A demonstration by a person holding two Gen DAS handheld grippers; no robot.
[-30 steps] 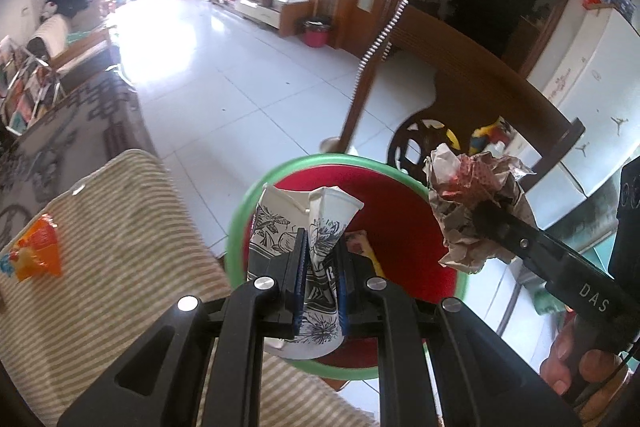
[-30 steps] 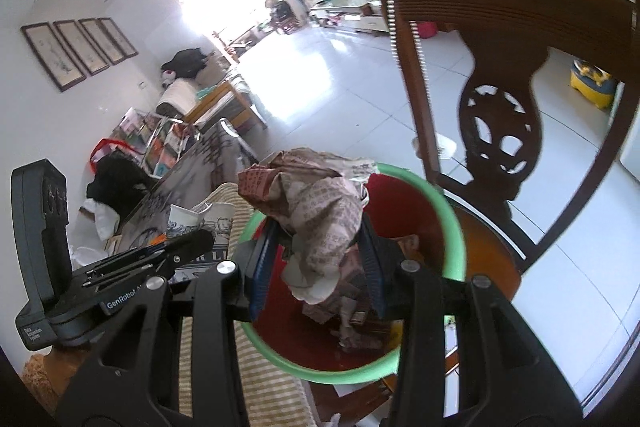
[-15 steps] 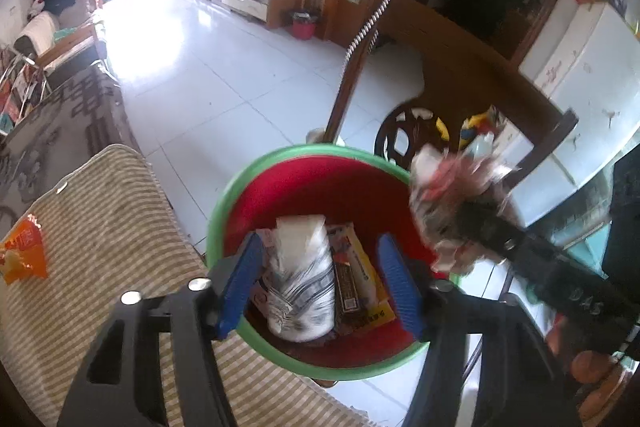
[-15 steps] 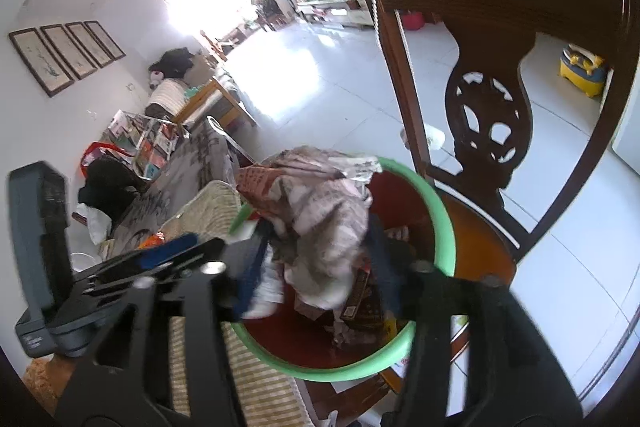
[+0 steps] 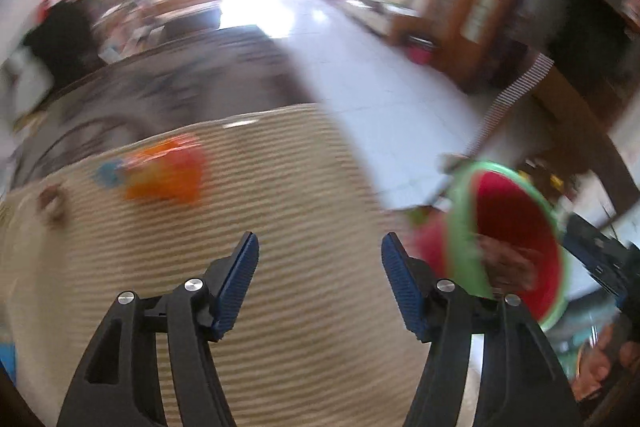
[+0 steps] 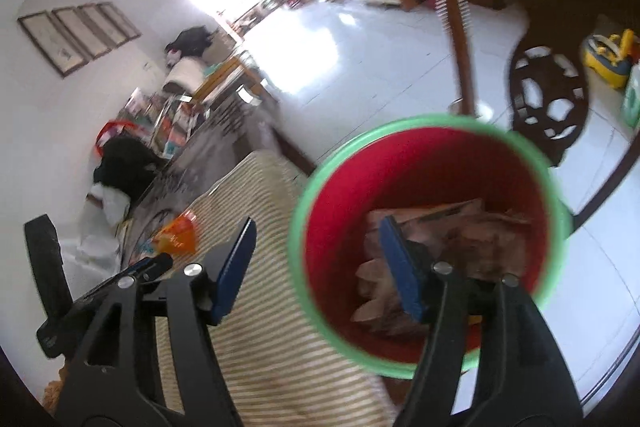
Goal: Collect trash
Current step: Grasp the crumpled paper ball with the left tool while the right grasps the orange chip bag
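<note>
Opening over the striped cloth, both grippers carry nothing.

Left gripper (image 5: pixel 320 281) jaws are spreading above the striped cloth (image 5: pixel 304 367), orange wrapper (image 5: pixel 164 171) lying toward its far edge. Right gripper (image 6: pixel 316 267) jaws are spreading too, straddling the rim of the red bin (image 6: pixel 332 227) beside the cloth's edge; crumpled paper trash (image 6: pixel 472 243) lies inside.

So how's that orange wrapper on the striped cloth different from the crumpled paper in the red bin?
The orange wrapper lies out on the striped cloth, while the crumpled paper sits inside the red bin. The wrapper is bright orange; the paper is dull brownish-pink. The wrapper is a single piece lying alone; the paper is piled with other scraps. Both gripper jaws are opening and empty, so neither piece is held.
</note>
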